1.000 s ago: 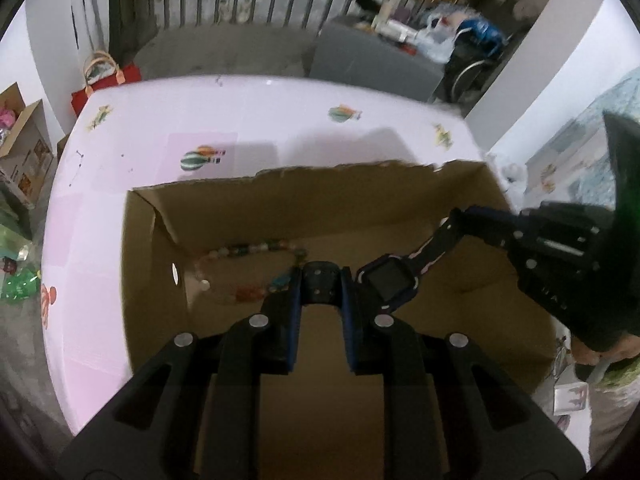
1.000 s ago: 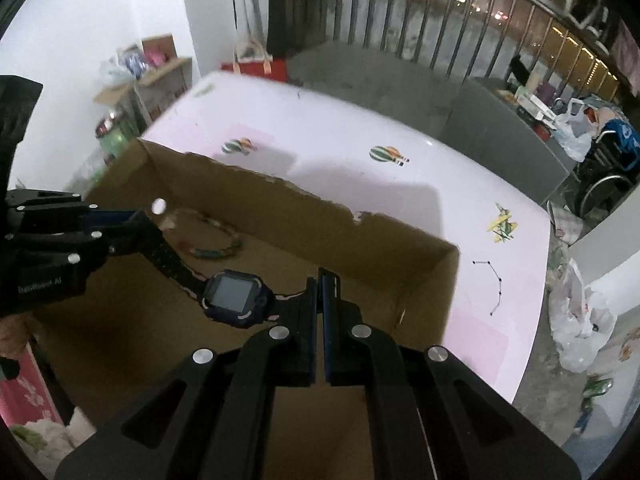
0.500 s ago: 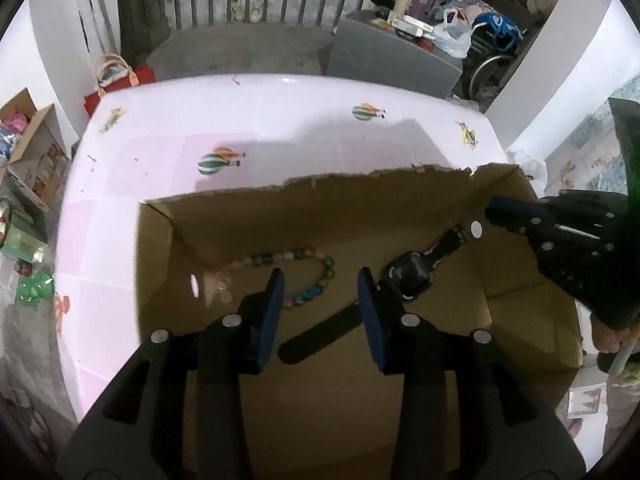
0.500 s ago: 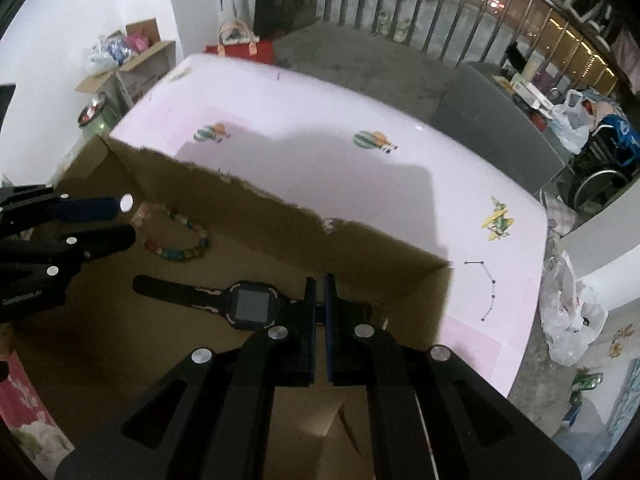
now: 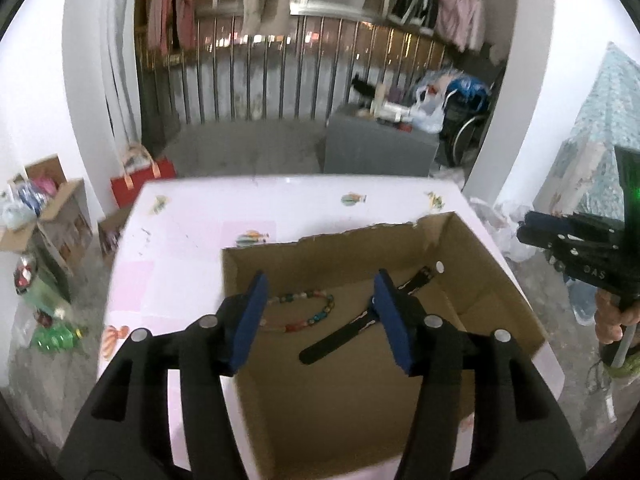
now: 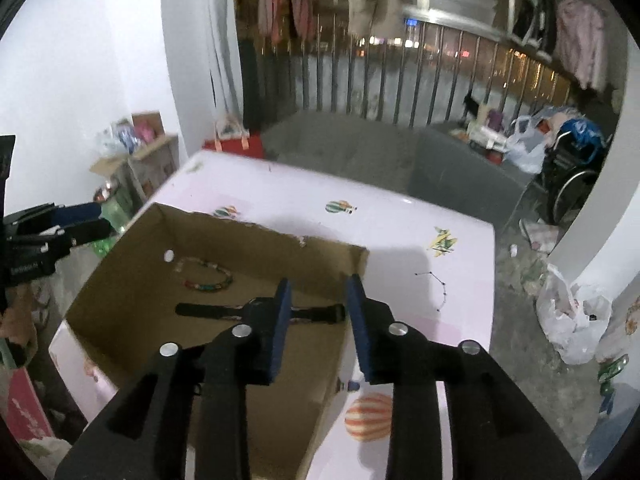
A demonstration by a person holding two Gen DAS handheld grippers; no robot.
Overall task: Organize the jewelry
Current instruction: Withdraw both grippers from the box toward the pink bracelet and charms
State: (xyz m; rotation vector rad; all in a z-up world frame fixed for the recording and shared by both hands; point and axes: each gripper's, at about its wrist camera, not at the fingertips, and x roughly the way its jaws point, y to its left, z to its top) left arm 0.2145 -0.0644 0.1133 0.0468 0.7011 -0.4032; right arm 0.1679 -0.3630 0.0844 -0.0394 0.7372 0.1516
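Note:
An open cardboard box (image 5: 484, 280) (image 6: 128, 280) stands on the pink table (image 5: 188, 240) (image 6: 400, 228). On its floor lie a coloured bead bracelet (image 5: 304, 312) (image 6: 208, 278) and a dark wristwatch (image 5: 340, 340) (image 6: 200, 311), flat and partly hidden by my fingers. My left gripper (image 5: 320, 280) hovers above the box with its jaws opening and nothing between them. My right gripper (image 6: 319, 282) hovers over the box's right side, its jaws also opening and empty. Each gripper shows at the edge of the other's view, the right gripper (image 5: 560, 236) and the left gripper (image 6: 76, 224).
A thin dark dotted line (image 6: 434, 284), perhaps a chain, lies on the table right of the box. Around the table are a red bag (image 5: 140, 180), open cartons (image 5: 44, 208), a grey cabinet (image 5: 376, 152), plastic bags (image 6: 572, 320) and a metal railing (image 6: 400, 80).
Both grippers let go of the watch, which now lies flat in the box. Both rose and pulled back out of the box, their jaws spreading apart.

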